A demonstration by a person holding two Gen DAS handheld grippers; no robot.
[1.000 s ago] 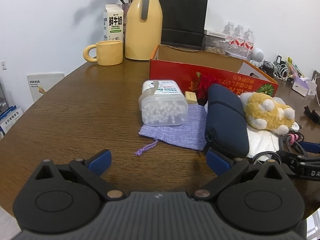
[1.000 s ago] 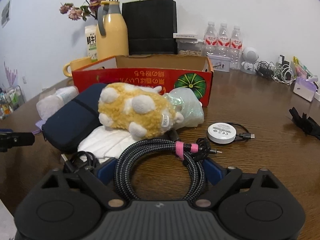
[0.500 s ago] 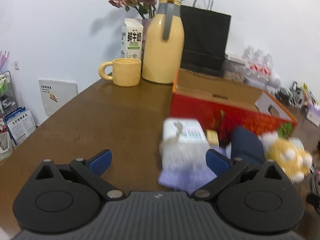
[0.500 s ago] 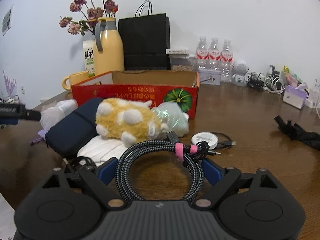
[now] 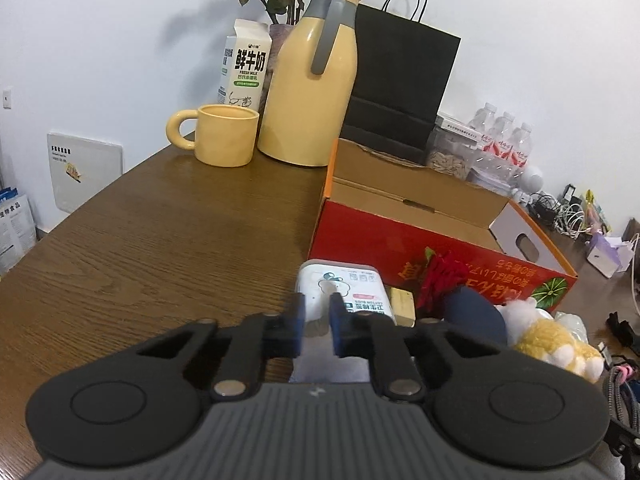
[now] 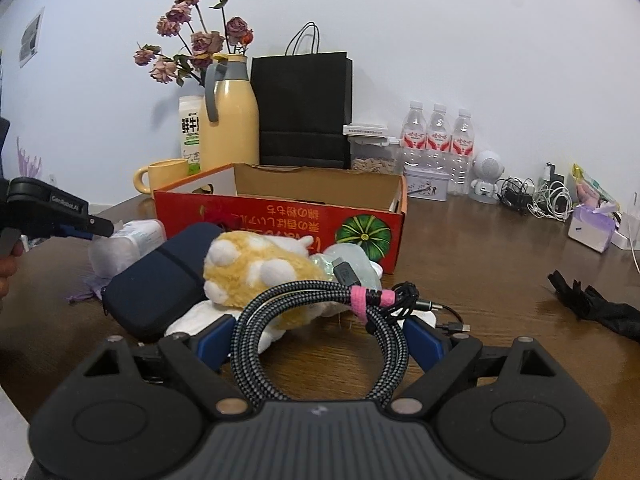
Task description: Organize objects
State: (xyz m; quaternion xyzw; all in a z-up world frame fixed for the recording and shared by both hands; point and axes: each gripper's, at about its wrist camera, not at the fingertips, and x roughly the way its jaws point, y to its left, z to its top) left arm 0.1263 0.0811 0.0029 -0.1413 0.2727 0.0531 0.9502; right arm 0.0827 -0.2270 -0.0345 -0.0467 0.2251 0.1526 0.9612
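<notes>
My left gripper (image 5: 318, 320) has its blue pads nearly together, pinching the near top edge of the white cotton bud box (image 5: 348, 292), which lies on a purple pouch (image 6: 86, 288). From the right wrist view the left gripper (image 6: 100, 232) touches that cotton bud box (image 6: 132, 236) at its end. My right gripper (image 6: 320, 340) holds the braided cable coil (image 6: 320, 320) with a pink tie between its wide-set fingers, raised in front of the yellow plush toy (image 6: 256, 268). A dark blue case (image 6: 156, 276) lies beside the toy. The red cardboard box (image 6: 280, 216) stands open behind them.
A yellow jug (image 5: 312, 92), yellow mug (image 5: 224, 136), milk carton (image 5: 246, 68) and black paper bag (image 5: 400, 92) stand at the back. Water bottles (image 6: 438, 140), chargers and cables (image 6: 532, 196) line the far right. A black cloth (image 6: 596, 308) lies to the right.
My left gripper swung toward the cotton bud box and closed its pads from wide open to nearly together. The right gripper rose a little, the cable coil staying between its fingers.
</notes>
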